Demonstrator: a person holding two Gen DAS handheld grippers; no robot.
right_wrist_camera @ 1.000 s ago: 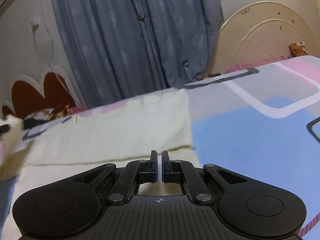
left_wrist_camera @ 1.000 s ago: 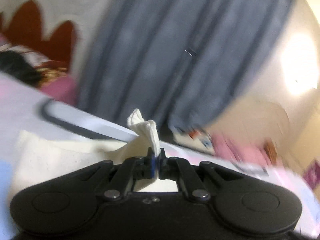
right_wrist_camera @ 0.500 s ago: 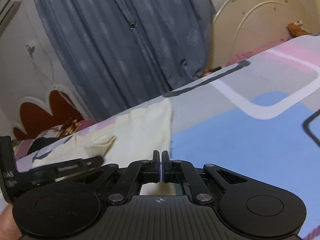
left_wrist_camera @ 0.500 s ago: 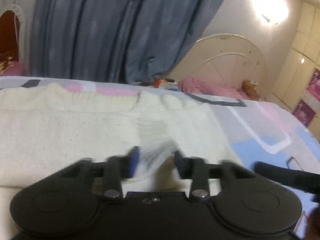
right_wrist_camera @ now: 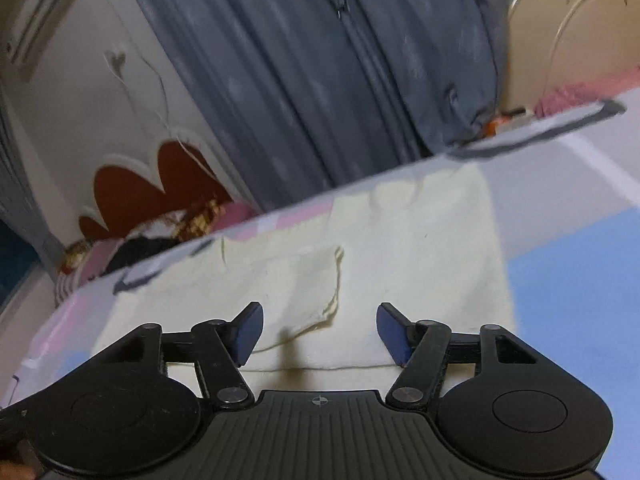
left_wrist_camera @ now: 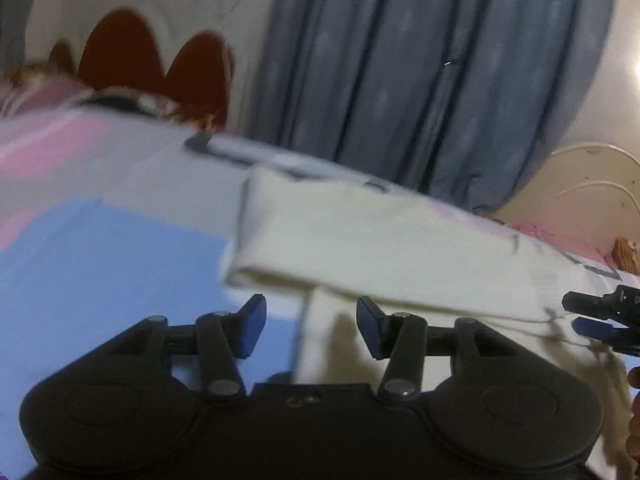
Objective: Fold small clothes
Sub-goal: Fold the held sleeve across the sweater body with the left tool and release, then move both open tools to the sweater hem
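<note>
A cream knit garment (left_wrist_camera: 384,248) lies flat on the bed, with a sleeve folded across its body. It also shows in the right wrist view (right_wrist_camera: 400,248), where the folded sleeve end (right_wrist_camera: 320,280) lies on the body. My left gripper (left_wrist_camera: 310,322) is open and empty, just above the garment's left edge. My right gripper (right_wrist_camera: 320,330) is open and empty, over the garment's near hem. The right gripper's fingers (left_wrist_camera: 596,316) show at the far right of the left wrist view.
The bed sheet (left_wrist_camera: 100,256) has blue, pink and grey blocks. Grey curtains (right_wrist_camera: 320,80) hang behind the bed. A red scalloped headboard (left_wrist_camera: 152,64) and pillows stand at the far left. A cream round bed frame (right_wrist_camera: 576,32) is at the far right.
My left gripper let go of the sleeve, laid it across the garment and swung left, now open. My right gripper went from shut to open over the hem.
</note>
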